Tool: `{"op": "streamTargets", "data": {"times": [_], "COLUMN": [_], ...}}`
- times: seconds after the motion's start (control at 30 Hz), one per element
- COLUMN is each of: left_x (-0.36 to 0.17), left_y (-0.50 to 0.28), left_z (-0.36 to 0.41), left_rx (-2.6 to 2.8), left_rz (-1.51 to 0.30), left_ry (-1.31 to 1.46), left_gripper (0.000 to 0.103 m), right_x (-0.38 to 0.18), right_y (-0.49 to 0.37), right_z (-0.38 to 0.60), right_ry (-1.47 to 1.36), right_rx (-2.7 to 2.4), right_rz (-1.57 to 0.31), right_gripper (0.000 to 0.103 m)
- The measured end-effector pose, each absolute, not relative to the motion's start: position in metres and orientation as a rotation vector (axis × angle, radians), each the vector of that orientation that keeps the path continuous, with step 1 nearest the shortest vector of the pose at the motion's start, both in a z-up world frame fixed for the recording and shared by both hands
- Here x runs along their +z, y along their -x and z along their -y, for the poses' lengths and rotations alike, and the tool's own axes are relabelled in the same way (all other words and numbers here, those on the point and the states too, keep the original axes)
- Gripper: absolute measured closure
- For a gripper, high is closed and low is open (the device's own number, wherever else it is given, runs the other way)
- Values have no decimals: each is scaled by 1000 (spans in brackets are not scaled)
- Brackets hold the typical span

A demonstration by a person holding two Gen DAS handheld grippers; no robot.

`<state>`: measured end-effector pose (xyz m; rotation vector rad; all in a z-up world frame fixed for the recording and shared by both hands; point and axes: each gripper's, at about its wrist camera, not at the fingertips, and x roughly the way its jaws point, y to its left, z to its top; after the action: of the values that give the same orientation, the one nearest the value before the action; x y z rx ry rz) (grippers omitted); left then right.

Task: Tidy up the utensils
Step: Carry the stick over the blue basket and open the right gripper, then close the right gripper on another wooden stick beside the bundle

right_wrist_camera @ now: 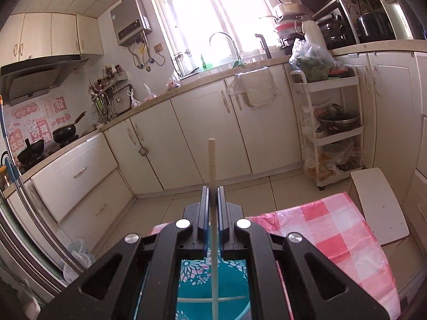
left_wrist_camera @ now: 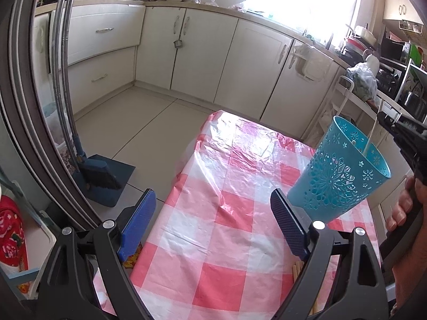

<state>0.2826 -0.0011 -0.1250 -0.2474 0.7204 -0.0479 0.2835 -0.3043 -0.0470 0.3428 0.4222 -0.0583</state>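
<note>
A teal perforated utensil cup (left_wrist_camera: 340, 170) stands on the red-and-white checked tablecloth (left_wrist_camera: 213, 213) at the right. My right gripper (right_wrist_camera: 212, 194) is shut on a pale chopstick (right_wrist_camera: 212, 165) held upright, its lower end reaching down into the cup (right_wrist_camera: 213, 288) below. In the left wrist view the right gripper (left_wrist_camera: 384, 122) sits above the cup's rim with the chopstick (left_wrist_camera: 372, 136) dipping inside. My left gripper (left_wrist_camera: 213, 218) is open and empty over the table, just left of the cup. Wooden chopstick ends (left_wrist_camera: 297, 270) lie by its right finger.
A broom and dustpan (left_wrist_camera: 101, 176) lean by the fridge at the left. White cabinets (left_wrist_camera: 186, 53) line the far wall. A white trolley (right_wrist_camera: 333, 128) with pots stands at the right. A white board (right_wrist_camera: 379, 202) lies beside the table.
</note>
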Motion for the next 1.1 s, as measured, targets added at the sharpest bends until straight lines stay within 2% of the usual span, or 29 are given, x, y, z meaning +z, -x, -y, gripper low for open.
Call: {"op": "streamTargets", "data": {"times": [0.07,0.13,0.2,0.57,0.73,1.1], "left_x": [-125,-125,-124,-125,-120,-118], "left_y": [-281,-281,-281,-274,-261,-203], "left_z": [1,0,-1,-4,-9,-19], "left_rx": [-46,-42,-37,-18,-15,-20], "left_rz": [-718,-717,-718,-713,-703,-694], "left_ry": [246,245,249,226,213,201], "left_gripper": [19,19,18,18,18,18], "right_x": [-48,-45,-39,-28,-44,-98], "right_y": [-276,-266,-252,-159,-125,-87], "right_z": [305,307,309,298,284,252], "right_ry": [-335,-331,-328,-273,-256,-213], "right_rx": [-57,-61,-62,-24,-4,88], "right_rz": [-437,-436,-421,-449,-531,-721], "right_gripper": [92,78,75,68,63,63]}}
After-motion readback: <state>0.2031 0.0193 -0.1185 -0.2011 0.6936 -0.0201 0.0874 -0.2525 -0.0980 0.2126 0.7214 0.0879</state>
